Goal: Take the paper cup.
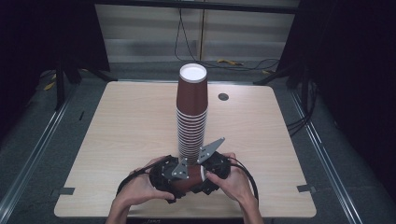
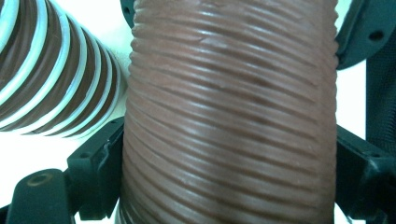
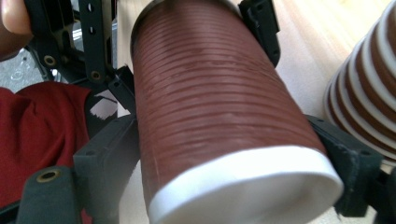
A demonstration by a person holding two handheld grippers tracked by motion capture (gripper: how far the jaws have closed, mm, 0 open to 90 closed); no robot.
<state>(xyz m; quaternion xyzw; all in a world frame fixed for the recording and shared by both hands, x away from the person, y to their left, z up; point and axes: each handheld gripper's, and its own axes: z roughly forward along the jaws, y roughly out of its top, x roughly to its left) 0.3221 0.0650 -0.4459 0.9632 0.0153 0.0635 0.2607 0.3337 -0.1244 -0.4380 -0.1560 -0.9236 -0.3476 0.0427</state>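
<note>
High view: a tall cup stack (image 1: 191,116) stands mid-bench (image 1: 116,140), so most of the stacking looks done; one loose cup (image 1: 189,179) lies on its side just in front of the stack's foot, not yet added. The left gripper (image 1: 170,179) and right gripper (image 1: 210,172) both clamp it: each pair of jaws presses the ribbed wall from opposite sides.

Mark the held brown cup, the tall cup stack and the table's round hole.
held brown cup (image 3: 210,116), right gripper view, ribbed side wall.
tall cup stack (image 1: 192,116), high view, white rims halfway up.
table's round hole (image 1: 223,97), high view, its dark middle.
</note>
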